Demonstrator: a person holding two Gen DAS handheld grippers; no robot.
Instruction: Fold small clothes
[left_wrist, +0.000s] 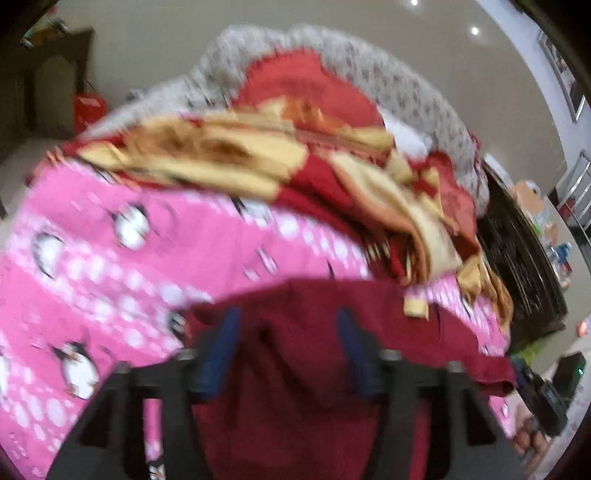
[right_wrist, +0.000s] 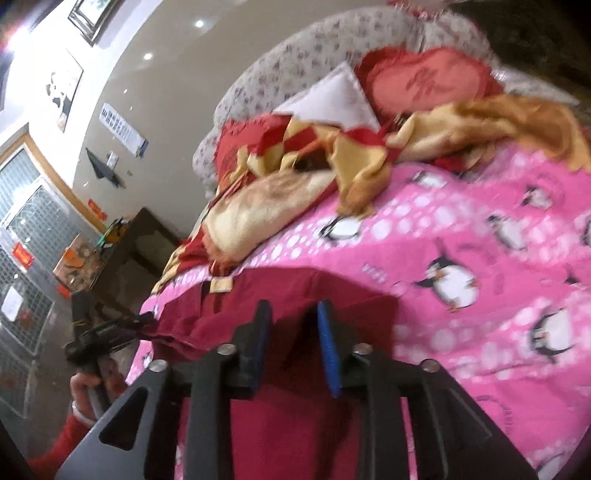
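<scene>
Left wrist view: our left gripper (left_wrist: 286, 345) stands open over the dark red garment (left_wrist: 317, 314), blue pads (left_wrist: 218, 350) well apart and pressing nothing. The garment lies spread on the pink penguin bedsheet (left_wrist: 110, 258), probably laid flat for folding. A red-and-gold blanket (left_wrist: 240, 158) is bunched behind, out of the way. The view is blurred.

Right wrist view: our right gripper (right_wrist: 293, 345) is also open, jaws parted over the garment's (right_wrist: 258, 295) near part, cloth showing between but not pinched. Our other hand (right_wrist: 86, 387) holds its tool at the garment's far left edge.
</scene>
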